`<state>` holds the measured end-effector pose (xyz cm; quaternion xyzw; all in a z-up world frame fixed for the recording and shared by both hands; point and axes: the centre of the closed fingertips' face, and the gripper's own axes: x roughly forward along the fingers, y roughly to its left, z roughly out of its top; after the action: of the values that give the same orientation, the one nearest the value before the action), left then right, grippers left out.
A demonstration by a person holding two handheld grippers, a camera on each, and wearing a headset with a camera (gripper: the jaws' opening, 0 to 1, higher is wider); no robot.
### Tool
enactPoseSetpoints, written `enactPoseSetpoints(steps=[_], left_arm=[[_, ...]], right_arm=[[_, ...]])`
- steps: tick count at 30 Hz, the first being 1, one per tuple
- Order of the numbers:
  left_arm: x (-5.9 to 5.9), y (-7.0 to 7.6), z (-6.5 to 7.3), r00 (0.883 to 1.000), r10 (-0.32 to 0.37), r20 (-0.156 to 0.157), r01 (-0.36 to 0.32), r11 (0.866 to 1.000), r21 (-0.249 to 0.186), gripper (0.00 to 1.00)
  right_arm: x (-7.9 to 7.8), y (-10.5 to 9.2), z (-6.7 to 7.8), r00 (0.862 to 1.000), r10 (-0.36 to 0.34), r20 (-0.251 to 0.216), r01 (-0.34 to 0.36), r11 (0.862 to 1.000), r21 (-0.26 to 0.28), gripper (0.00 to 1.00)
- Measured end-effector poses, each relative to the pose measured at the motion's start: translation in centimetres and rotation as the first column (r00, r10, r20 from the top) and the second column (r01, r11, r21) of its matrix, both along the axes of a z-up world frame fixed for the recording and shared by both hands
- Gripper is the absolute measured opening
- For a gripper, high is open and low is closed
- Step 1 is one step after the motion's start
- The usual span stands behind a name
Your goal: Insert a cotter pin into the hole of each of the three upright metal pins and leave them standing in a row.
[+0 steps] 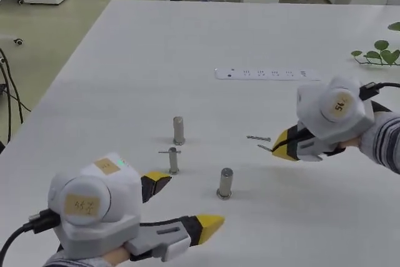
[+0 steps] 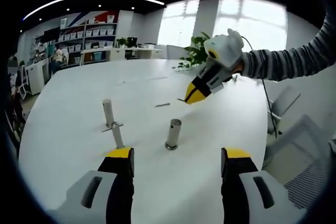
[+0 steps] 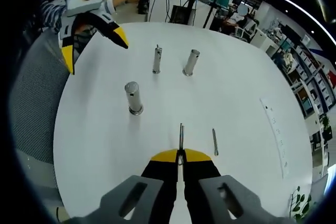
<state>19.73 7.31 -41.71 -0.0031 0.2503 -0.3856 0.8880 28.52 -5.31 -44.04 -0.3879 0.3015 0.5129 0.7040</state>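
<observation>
At the table's (image 1: 125, 79) near edge we note the left gripper (image 1: 184, 201), jaws apart and empty, its sticker too blurred to read. Beyond it stand the three pins: near pin (image 1: 225, 182) and far pin (image 1: 179, 130) bare, middle pin (image 1: 173, 162) already crossed by a fitted cotter (image 1: 169, 151). Toward the right edge the right gripper (image 1: 279, 147) is clamped on the held cotter (image 3: 181, 136) by one end, a spare cotter (image 1: 258, 137) lying just beside, and its sticker appears to read "54". We judge the risks to be the thin cotter pivoting in that end grip or missing the hole, and a sideways push toppling an unbraced pin. The power strip (image 1: 269, 74) farther back shows no legible writing.
</observation>
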Motion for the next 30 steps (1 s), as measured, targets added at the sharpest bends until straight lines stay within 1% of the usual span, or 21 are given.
enactPoseSetpoints(steps=[4,6,8,9,10,13,16,18,25,30], left_arm=[[-0.2,-0.7,0.3,1.0,-0.017,-0.006,0.017,1.0,-0.014,0.63],[-0.2,-0.9,0.4,1.0,-0.023,-0.009,0.022,1.0,-0.021,0.62],[-0.3,-1.3,0.6,1.0,-0.027,-0.013,0.026,0.999,-0.035,0.6],[-0.3,-1.5,0.7,0.999,-0.027,-0.018,0.026,0.999,-0.046,0.59],[-0.4,-1.6,0.7,0.999,-0.028,-0.022,0.027,0.998,-0.053,0.57],[-0.6,-2.1,0.6,0.998,-0.034,-0.054,0.029,0.997,-0.077,0.51],[-0.7,-2.3,0.6,0.998,-0.032,-0.061,0.026,0.996,-0.091,0.49],[-0.8,-2.5,0.7,0.997,-0.028,-0.071,0.021,0.995,-0.1,0.48],[-0.8,-3.1,1.2,0.994,-0.022,-0.104,0.006,0.988,-0.153,0.4],[-0.8,-3.3,1.4,0.99,-0.012,-0.14,-0.017,0.979,-0.202,0.35]], right_arm=[[-1.2,0.5,0.2,0.999,0.047,0.02,-0.046,0.999,-0.004,0.0],[-1.5,0.6,0.3,0.998,0.062,0.025,-0.062,0.998,0.001,0.0],[-2.0,0.8,0.3,0.997,0.075,0.021,-0.075,0.997,0.005,0.0],[-2.2,1.0,0.4,0.996,0.08,0.033,-0.08,0.997,0.004,0.0],[-2.4,1.1,0.4,0.996,0.087,0.034,-0.087,0.996,0.005,0.0],[-3.1,1.5,0.4,0.994,0.103,0.039,-0.104,0.995,0.014,0.0],[-3.8,2.0,0.4,0.991,0.126,0.052,-0.127,0.992,0.016,0.0],[-4.3,2.4,0.4,0.987,0.146,0.062,-0.147,0.989,0.015,0.0],[-6.0,3.9,0.7,0.974,0.21,0.08,-0.212,0.977,0.019,0.0],[-7.3,5.1,1.3,0.962,0.256,0.094,-0.259,0.965,0.026,0.0]])
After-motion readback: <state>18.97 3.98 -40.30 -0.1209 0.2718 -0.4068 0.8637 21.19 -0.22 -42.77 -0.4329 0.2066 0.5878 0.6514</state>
